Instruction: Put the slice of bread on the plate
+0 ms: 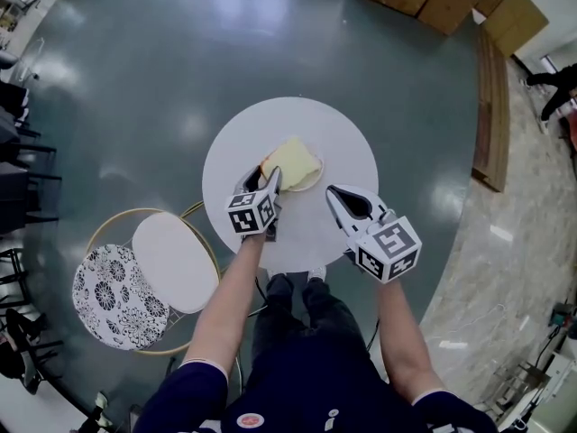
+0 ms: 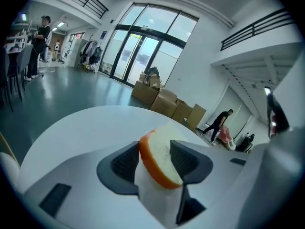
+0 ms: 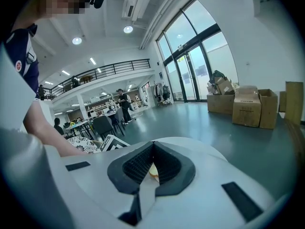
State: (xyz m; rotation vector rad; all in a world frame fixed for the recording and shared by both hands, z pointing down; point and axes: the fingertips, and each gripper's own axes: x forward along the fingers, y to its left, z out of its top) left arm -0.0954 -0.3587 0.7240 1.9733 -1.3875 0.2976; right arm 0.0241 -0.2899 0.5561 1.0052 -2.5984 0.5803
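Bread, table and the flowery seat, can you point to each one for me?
bread (image 1: 292, 161): head view, on its pale yellow top face.
table (image 1: 347, 138): head view, on the bare white top right of the bread.
flowery seat (image 1: 110, 298): head view, on the middle of its black-and-white pattern.

i wear a dark navy short-sleeved shirt (image 1: 302, 404) with pale trim at the sleeve hems (image 1: 203, 365), a small round badge (image 1: 250, 419) on the chest, and dark trousers (image 1: 297, 318). my left gripper (image 1: 269, 177) and right gripper (image 1: 332, 192) are white shells with dark ribbed pads (image 2: 126, 163), each bearing a cube (image 1: 251, 213) of black-and-white square markers.
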